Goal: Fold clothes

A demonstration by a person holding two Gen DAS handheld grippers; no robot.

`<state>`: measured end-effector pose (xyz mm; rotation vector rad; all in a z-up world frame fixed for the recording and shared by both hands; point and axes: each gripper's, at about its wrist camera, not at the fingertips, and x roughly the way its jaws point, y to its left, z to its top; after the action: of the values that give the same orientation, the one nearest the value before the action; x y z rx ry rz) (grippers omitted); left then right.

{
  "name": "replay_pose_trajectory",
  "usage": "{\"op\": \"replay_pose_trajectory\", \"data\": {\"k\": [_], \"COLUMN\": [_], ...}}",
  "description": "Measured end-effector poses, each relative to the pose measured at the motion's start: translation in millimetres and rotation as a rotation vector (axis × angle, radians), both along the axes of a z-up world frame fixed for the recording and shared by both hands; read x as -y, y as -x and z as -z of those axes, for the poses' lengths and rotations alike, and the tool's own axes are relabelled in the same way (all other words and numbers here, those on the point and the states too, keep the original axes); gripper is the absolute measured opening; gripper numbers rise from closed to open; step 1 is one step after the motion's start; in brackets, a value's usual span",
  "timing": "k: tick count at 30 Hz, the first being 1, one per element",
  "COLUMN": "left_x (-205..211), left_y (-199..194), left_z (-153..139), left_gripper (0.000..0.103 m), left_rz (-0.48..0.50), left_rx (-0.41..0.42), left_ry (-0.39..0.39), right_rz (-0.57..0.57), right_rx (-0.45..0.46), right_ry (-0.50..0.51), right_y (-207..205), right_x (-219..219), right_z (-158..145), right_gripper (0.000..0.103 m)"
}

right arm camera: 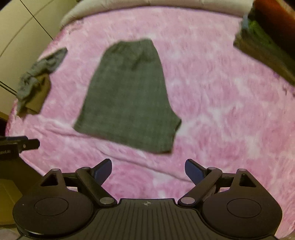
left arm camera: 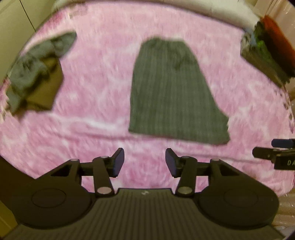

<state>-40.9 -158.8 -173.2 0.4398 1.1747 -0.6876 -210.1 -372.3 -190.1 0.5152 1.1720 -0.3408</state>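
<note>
A dark grey ribbed garment (left arm camera: 173, 92) lies flat, folded lengthwise, in the middle of the pink fluffy blanket (left arm camera: 95, 88); it also shows in the right wrist view (right arm camera: 127, 96). My left gripper (left arm camera: 144, 162) is open and empty, above the blanket just short of the garment's near hem. My right gripper (right arm camera: 148, 170) is open and empty, near the garment's near right corner. The right gripper's tip shows at the right edge of the left wrist view (left arm camera: 274, 153), and the left gripper's tip at the left edge of the right wrist view (right arm camera: 20, 144).
A crumpled grey garment on an olive folded one (left arm camera: 36, 73) lies at the blanket's left, also in the right wrist view (right arm camera: 35, 85). A stack of folded clothes (left arm camera: 265, 49) sits at the far right edge. A cream pillow (left arm camera: 166, 7) borders the far side.
</note>
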Motion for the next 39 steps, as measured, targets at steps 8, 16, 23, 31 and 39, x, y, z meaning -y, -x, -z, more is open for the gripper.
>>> {"op": "replay_pose_trajectory", "data": {"k": [8,16,23,31,39], "left_x": [4.6,2.5,-2.3,-6.3,-2.4], "left_y": [14.1,28.2,36.7,44.4,50.8], "left_z": [-52.4,-70.1,-77.4,-85.3,-85.6], "left_gripper": [0.054,0.056,0.059,0.059,0.061], "left_rz": [0.001,-0.020,-0.038,-0.038,-0.015], "left_rx": [0.104,0.152,0.169,0.180,0.162], "left_ry": [0.050,0.071,0.082,0.071,0.044], "right_rz": [-0.010,-0.058,-0.085,-0.090,-0.079], "right_rx": [0.036,0.051,0.058,0.064,0.032], "right_ry": [0.051,0.088,0.119,0.113,0.102], "right_y": [-3.4,-4.8,-4.0,1.6,8.8], "right_x": [-5.9,-11.2,-14.5,-17.2,-16.2], "right_z": [-35.9,-52.2,-61.5,-67.8,-69.4], "right_gripper": [0.089,0.089,0.089,0.089,0.089]}}
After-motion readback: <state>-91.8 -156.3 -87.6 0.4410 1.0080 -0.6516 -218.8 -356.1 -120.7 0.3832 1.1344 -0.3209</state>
